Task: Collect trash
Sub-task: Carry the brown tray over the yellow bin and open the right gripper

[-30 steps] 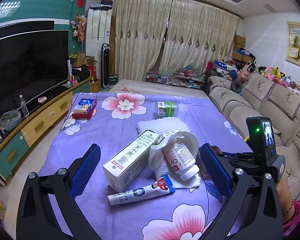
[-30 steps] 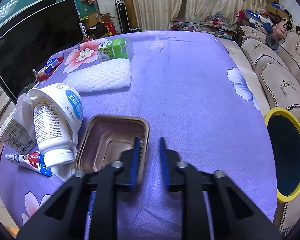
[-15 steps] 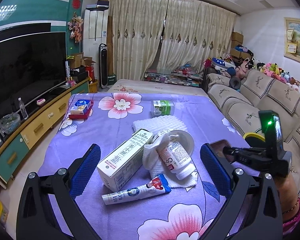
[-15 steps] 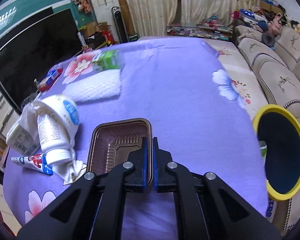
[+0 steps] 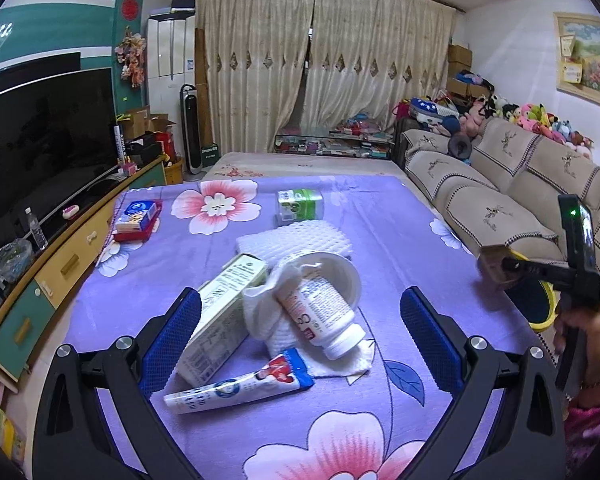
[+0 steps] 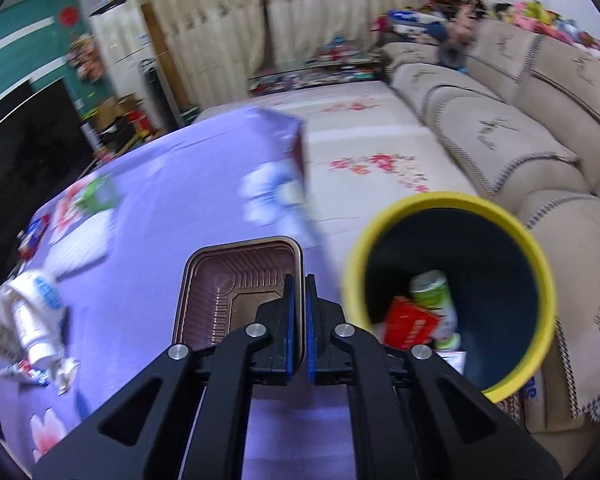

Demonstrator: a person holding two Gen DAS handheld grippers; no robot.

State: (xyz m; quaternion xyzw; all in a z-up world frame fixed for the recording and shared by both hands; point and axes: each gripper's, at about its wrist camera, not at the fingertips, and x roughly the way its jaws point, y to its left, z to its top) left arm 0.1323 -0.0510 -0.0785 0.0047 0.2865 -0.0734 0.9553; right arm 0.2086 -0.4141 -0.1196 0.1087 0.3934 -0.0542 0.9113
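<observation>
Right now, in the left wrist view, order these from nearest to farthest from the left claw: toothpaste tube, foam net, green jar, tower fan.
1. Toothpaste tube, between the left claw's fingers.
2. Foam net, mid-table, behind the pile.
3. Green jar, just beyond the net.
4. Tower fan, on the floor past the table, left of the curtains.

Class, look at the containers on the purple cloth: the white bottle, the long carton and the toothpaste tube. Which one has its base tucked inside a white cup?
The white bottle: its base sits inside the tipped white cup. The carton and toothpaste tube lie flat outside it.
</observation>
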